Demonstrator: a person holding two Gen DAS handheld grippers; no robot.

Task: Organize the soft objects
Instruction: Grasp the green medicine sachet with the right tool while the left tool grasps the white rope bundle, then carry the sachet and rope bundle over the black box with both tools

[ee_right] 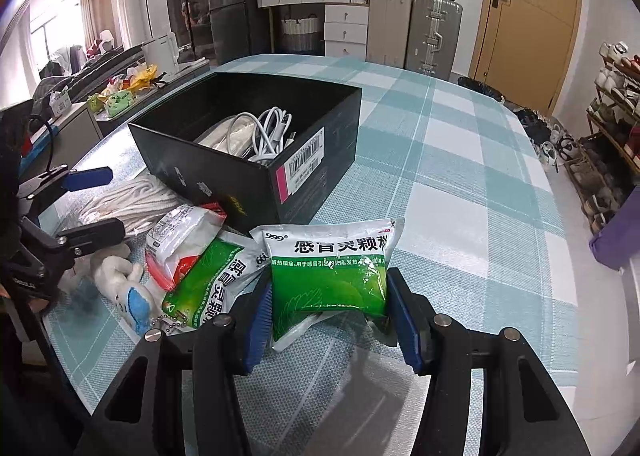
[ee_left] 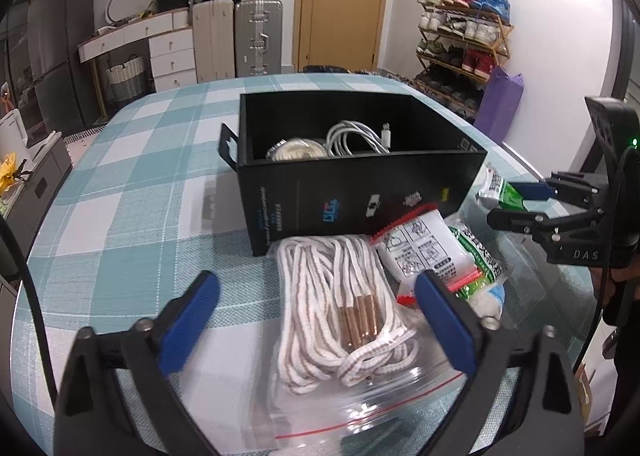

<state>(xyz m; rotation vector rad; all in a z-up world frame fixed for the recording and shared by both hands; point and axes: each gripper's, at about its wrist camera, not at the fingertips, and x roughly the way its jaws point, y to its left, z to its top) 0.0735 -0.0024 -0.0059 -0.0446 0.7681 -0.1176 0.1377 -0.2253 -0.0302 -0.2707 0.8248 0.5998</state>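
A: Eyes on the green medicine sachet point(ee_right: 330, 276), lying on the checked tablecloth point(ee_right: 460, 196) just in front of the black box's point(ee_right: 224, 180) near corner. The right gripper point(ee_right: 332, 312) has its blue pads point(ee_right: 258, 320) pressed against both side edges, clamped on it.

B: Soft packet, I'd say: granules in foil, light, and it'll crumple rather than resist. The lower end is already puckering between the pads.

A: Agreed. Glossy film, so it could slide. Holding it across the width near the lower half looks sensible to me; the sealed edges give some stiffness.

B: From the sachet, at nine o'clock sits a second green sachet point(ee_right: 212, 284), partly overlapped, then a white packet with red trim point(ee_right: 184, 232), and a small white plush toy point(ee_right: 128, 288) on a ball chain.

A: And the left gripper point(ee_left: 316, 308)?

B: Jaws wide, nothing pinched. It hovers over the bagged white rope point(ee_left: 340, 304), a coil inside a clear zip bag point(ee_left: 380, 396), with the rope between the fingers but not touched.

A: That bag looks slippery and floppy; I'd grab the bulk of the coil, not the empty film.

B: At twelve o'clock from the rope, the box holds a white cable point(ee_left: 360, 136) and another cord bundle point(ee_left: 296, 150), room left.
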